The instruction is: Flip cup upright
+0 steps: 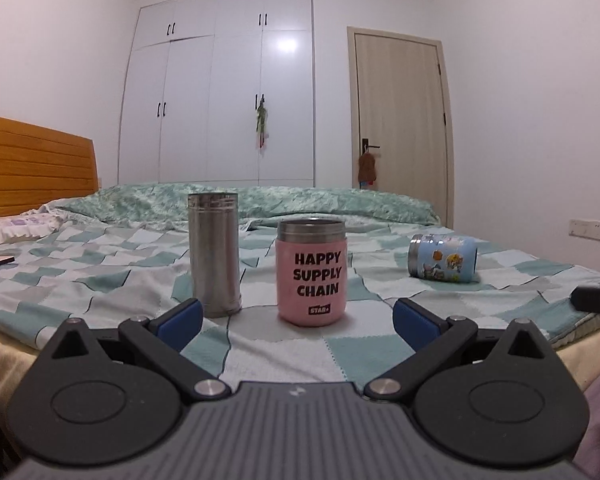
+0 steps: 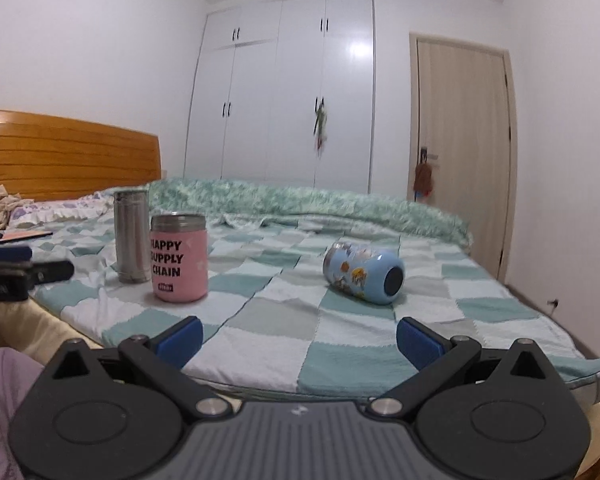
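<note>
A light blue cartoon-print cup lies on its side on the checked bedspread, its base toward the right wrist camera; it also shows at the right of the left wrist view. My right gripper is open and empty, near the bed's front edge, short of the cup. My left gripper is open and empty, in front of an upright pink cup that reads "HAPPY SUPPLY CHAIN". The pink cup also shows in the right wrist view.
A tall steel cup stands upright left of the pink one, seen also in the right wrist view. A rumpled green quilt lies across the far side of the bed. A wooden headboard is at left. The other gripper's tip shows at right.
</note>
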The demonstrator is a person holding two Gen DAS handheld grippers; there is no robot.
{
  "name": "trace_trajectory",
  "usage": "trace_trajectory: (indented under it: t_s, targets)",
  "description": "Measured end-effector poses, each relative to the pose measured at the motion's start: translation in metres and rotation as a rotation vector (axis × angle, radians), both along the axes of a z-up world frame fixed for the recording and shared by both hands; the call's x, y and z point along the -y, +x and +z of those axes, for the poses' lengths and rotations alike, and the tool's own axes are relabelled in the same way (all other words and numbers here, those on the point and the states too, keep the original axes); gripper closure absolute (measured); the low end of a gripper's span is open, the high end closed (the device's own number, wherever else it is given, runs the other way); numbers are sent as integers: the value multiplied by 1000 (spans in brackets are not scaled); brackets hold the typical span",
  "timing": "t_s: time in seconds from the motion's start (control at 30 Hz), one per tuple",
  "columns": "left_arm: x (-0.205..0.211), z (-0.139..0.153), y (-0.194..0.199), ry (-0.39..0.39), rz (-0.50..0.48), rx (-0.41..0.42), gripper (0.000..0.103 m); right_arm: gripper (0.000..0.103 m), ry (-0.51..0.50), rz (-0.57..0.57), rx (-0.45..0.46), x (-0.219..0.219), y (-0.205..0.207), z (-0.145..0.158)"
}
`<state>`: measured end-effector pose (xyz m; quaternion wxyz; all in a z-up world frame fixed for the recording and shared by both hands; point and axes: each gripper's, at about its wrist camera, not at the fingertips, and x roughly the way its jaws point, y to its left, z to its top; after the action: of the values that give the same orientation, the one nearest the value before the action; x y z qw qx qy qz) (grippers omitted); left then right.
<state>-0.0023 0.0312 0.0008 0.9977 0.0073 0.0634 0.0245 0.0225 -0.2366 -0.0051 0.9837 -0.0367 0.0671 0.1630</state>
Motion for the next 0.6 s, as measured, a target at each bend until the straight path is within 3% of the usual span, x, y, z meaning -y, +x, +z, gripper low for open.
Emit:
trace_trajectory:
  t_s: [0.17, 0.6]
  targets:
    - [-1, -3, -3, 2, 0, 14, 0, 0, -12, 3, 44, -2, -6, 0]
    - [0, -4, -5, 8, 2, 29, 0, 0, -16, 6, 54, -3, -9, -1]
